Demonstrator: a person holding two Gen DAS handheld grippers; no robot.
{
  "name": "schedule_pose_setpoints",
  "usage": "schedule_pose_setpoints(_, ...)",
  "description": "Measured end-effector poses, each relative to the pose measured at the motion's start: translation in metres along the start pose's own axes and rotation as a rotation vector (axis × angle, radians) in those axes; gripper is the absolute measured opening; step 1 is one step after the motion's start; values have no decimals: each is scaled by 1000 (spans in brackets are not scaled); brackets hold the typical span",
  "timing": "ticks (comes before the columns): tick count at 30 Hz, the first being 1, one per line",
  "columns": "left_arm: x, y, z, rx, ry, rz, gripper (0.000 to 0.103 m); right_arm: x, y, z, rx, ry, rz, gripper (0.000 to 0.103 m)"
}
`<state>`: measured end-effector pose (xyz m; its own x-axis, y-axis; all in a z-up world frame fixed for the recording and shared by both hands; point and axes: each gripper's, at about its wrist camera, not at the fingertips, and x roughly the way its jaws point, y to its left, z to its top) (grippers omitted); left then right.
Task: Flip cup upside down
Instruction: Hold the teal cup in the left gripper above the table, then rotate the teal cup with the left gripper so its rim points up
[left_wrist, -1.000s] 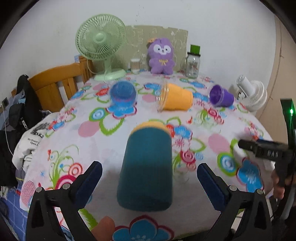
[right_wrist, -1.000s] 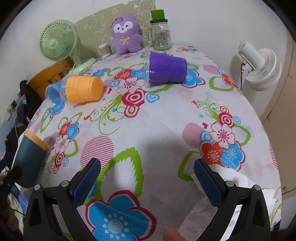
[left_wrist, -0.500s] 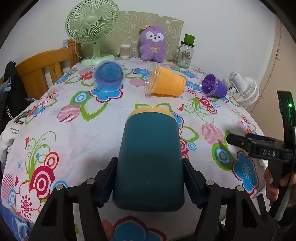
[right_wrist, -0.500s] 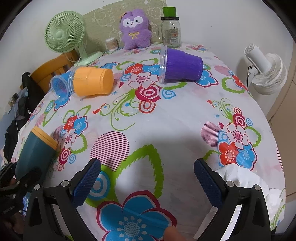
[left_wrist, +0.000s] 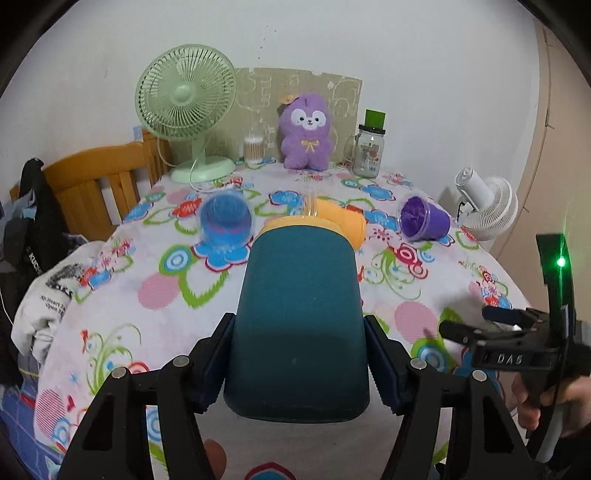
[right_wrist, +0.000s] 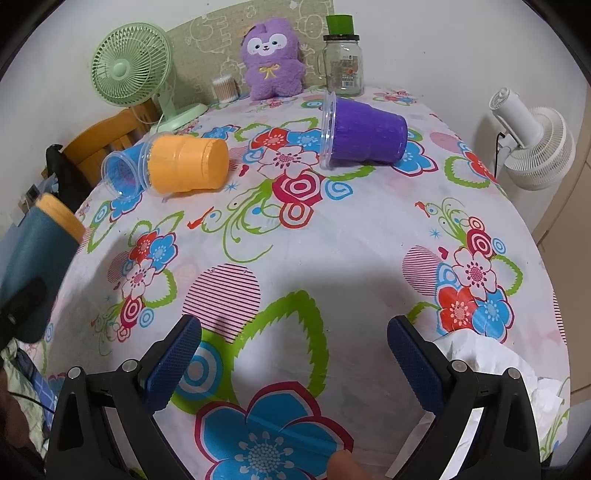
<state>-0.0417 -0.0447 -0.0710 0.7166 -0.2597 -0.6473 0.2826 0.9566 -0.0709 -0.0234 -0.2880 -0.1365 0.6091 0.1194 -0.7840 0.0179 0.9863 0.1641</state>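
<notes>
The left gripper (left_wrist: 297, 373) is clamped on the teal cup (left_wrist: 301, 317), both pads pressed against its sides, the cup tilted with its yellow rim toward the purple plush toy (left_wrist: 304, 134) at the desk's far edge. The right gripper (right_wrist: 293, 354) hangs spread wide above the flowered desk (right_wrist: 332, 236), holding nothing, nearer than the purple cup (right_wrist: 364, 134) lying on its side.

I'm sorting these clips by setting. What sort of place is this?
Most likely a lived-in home room, not a lab: a round table under a floral tablecloth, a purple plush toy beside a green desk fan at the wall, and a wooden chair draped with clothes.
</notes>
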Motion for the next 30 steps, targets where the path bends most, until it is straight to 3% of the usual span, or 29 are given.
schedule_pose_setpoints(30, 0, -2, 10, 9, 20, 8, 69, 1, 3, -3, -12, 10, 13, 102)
